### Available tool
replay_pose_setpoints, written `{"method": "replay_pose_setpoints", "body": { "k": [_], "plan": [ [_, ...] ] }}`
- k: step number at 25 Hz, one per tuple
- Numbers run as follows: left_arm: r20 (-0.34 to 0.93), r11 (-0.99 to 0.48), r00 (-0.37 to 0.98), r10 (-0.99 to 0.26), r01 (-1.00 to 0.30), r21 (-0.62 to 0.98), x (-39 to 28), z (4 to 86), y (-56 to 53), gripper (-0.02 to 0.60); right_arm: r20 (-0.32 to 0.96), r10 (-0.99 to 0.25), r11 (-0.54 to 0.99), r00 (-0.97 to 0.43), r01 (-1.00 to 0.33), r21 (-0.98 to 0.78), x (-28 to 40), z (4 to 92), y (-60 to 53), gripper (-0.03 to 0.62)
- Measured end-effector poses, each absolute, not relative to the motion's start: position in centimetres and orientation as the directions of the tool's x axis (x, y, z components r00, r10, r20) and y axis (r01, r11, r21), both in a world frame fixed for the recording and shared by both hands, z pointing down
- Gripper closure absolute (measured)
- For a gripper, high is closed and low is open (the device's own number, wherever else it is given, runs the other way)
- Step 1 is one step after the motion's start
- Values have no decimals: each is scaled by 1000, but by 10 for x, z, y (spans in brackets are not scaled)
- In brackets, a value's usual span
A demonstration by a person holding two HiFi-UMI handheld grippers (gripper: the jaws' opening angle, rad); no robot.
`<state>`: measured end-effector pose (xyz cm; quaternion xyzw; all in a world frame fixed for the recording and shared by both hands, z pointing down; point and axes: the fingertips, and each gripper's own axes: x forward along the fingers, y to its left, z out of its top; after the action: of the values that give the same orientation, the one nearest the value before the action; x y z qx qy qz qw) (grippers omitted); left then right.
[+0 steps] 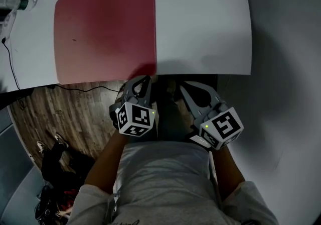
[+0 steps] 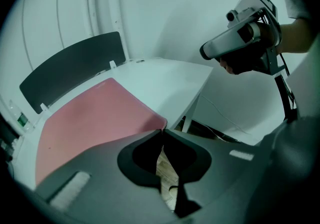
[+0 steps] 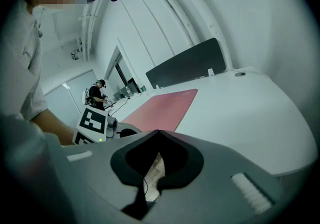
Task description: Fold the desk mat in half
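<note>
A red desk mat (image 1: 105,28) lies flat on the left part of the white table (image 1: 210,28), its near edge along the table's front edge. My left gripper (image 1: 142,79) reaches that front edge at the mat's near right corner. In the left gripper view its jaws meet at the mat (image 2: 90,123) corner, so the left gripper (image 2: 162,131) looks shut on that corner. My right gripper (image 1: 186,86) hangs just below the table edge, right of the mat, shut with nothing between its tips (image 3: 157,131). The mat (image 3: 160,108) shows beyond it.
A dark divider panel (image 2: 70,68) stands along the table's far side. A green-capped bottle (image 1: 20,3) and a black cable (image 1: 7,63) sit at the table's left end. Wooden floor (image 1: 65,113) with shoes lies below left. A person (image 3: 97,95) stands far off.
</note>
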<state>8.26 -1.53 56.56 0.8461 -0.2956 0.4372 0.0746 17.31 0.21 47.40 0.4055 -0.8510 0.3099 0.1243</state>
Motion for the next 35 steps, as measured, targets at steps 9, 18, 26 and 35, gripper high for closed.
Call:
{"method": "replay_pose_setpoints", "body": {
  "k": [9,18,26,35],
  "plan": [
    [772,-803,444,-454,-579,-139,79,548,-21,546,439,-616,505,-654,-755,-418,174,471,-7,586],
    [738,-819,508,-445,-564,-105,68,527,-25,548,470,-637,483,-611,-791,-374,161,470,-7,586],
    [678,-862,607,-414,-502,-77,48,501,-36,548,502,-704,378,-502,-863,-335,142,468,-6,588],
    [639,-870,644,-421,-485,-84,10,478,-56,548,503,-748,320,-433,-900,-297,115,458,-11,586]
  ]
}}
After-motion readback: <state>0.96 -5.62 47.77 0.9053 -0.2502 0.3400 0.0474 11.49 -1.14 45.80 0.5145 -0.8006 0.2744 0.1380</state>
